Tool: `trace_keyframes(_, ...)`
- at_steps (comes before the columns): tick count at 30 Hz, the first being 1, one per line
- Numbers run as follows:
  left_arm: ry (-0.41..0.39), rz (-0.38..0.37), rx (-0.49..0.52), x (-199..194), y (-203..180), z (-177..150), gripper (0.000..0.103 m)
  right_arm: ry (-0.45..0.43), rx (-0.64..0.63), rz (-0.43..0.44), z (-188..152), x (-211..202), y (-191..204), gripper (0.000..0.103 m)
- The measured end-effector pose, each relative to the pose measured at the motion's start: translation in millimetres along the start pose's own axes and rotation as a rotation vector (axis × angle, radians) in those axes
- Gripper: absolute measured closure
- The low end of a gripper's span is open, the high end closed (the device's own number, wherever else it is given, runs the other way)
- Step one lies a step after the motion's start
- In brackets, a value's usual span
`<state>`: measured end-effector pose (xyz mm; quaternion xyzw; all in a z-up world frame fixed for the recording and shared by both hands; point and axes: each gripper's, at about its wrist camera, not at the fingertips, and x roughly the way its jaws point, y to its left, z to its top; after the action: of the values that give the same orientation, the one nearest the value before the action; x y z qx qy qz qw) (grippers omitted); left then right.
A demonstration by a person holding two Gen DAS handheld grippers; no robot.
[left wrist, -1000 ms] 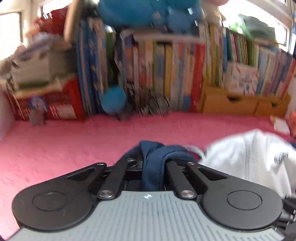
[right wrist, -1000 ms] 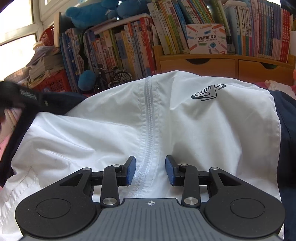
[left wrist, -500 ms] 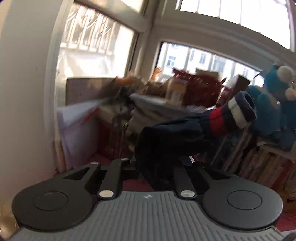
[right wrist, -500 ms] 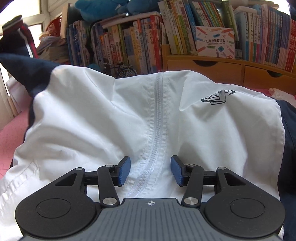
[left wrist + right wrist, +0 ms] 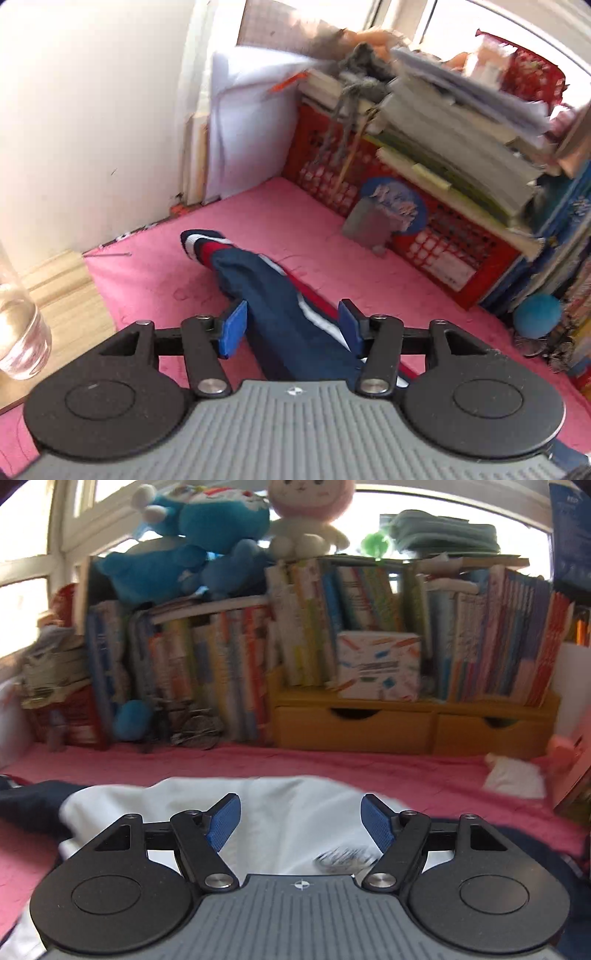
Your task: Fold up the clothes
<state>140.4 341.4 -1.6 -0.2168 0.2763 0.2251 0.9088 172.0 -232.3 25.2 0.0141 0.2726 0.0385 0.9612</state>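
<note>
Both claws had just been opening: left claw (image 5: 291, 328) let the navy sleeve (image 5: 258, 280) drop flat on the pink mat (image 5: 147, 280), and right claw (image 5: 300, 821) hung apart over the jacket (image 5: 295, 812). Sleeve's spread, so next we'd guess a re-grab and fold inward.

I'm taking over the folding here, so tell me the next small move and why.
Probably draw the left gripper back off the navy sleeve. Its jaws have just been opening, the pads no longer press the cloth, and the sleeve lies stretched out on the pink mat. The right gripper, jaws also just opening, hangs over the white jacket.
</note>
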Motion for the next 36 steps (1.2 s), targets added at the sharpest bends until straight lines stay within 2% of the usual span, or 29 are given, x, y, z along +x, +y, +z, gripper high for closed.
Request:
trace_keyframes(1, -0.027, -0.047, 0.031, -14, -8, -1, 0.040, 0.019, 0.020, -0.023, 6, 16, -7, 0.034)
trace_keyframes(2, -0.053, -0.096, 0.061, -28, -15, -3, 0.031, 0.033, 0.039, -0.037, 9, 30, -12, 0.036)
trace_keyframes(4, -0.097, -0.207, 0.123, -53, -32, -6, 0.029, 0.078, 0.066, -0.052, 7, 53, -20, 0.045)
trace_keyframes(6, -0.105, -0.316, 0.195, -72, -55, -9, 0.022, 0.180, 0.105, -0.004, -1, 69, -26, 0.066)
trace_keyframes(8, -0.089, -0.408, 0.279, -84, -85, -16, 0.022, 0.288, 0.129, 0.074, -16, 73, -27, 0.074)
trace_keyframes(10, -0.071, -0.481, 0.357, -91, -118, -33, 0.022, 0.301, 0.040, 0.089, -35, 59, -18, 0.074)
trace_keyframes(14, -0.003, -0.636, 0.509, -97, -189, -94, 0.022, 0.297, -0.166, 0.095, -82, 13, -3, 0.076)
trace_keyframes(16, 0.071, -0.699, 0.559, -96, -217, -132, 0.022, 0.287, -0.203, 0.099, -97, -11, 0, 0.077)
trace_keyframes(18, 0.153, -0.751, 0.603, -93, -237, -170, 0.022, 0.309, -0.217, 0.139, -108, -32, -1, 0.077)
trace_keyframes(20, 0.228, -0.768, 0.649, -91, -247, -205, 0.022, 0.342, -0.253, 0.191, -114, -50, -5, 0.077)
trace_keyframes(22, 0.294, -0.741, 0.692, -88, -246, -233, 0.024, 0.393, -0.284, 0.252, -115, -66, -11, 0.077)
trace_keyframes(24, 0.273, -0.715, 0.742, -93, -235, -254, 0.025, 0.397, -0.280, 0.304, -108, -80, -20, 0.076)
trace_keyframes(26, 0.207, -0.700, 0.824, -106, -225, -271, 0.024, 0.324, -0.214, 0.336, -86, -91, -33, 0.072)
trace_keyframes(28, 0.171, -0.689, 0.872, -114, -222, -282, 0.022, 0.232, -0.117, 0.325, -52, -87, -41, 0.062)
trace_keyframes(29, 0.170, -0.689, 0.874, -115, -223, -283, 0.021, 0.186, -0.070, 0.303, -32, -77, -44, 0.056)
trace_keyframes(30, 0.169, -0.690, 0.876, -115, -223, -285, 0.018, 0.151, -0.033, 0.274, -12, -62, -44, 0.055)
trace_keyframes(32, 0.178, -0.702, 0.856, -112, -223, -285, 0.016, 0.137, 0.012, 0.231, 16, -19, -35, 0.053)
trace_keyframes(36, 0.163, -0.674, 0.888, -114, -232, -292, 0.014, 0.224, 0.119, 0.194, 32, 75, -15, 0.045)
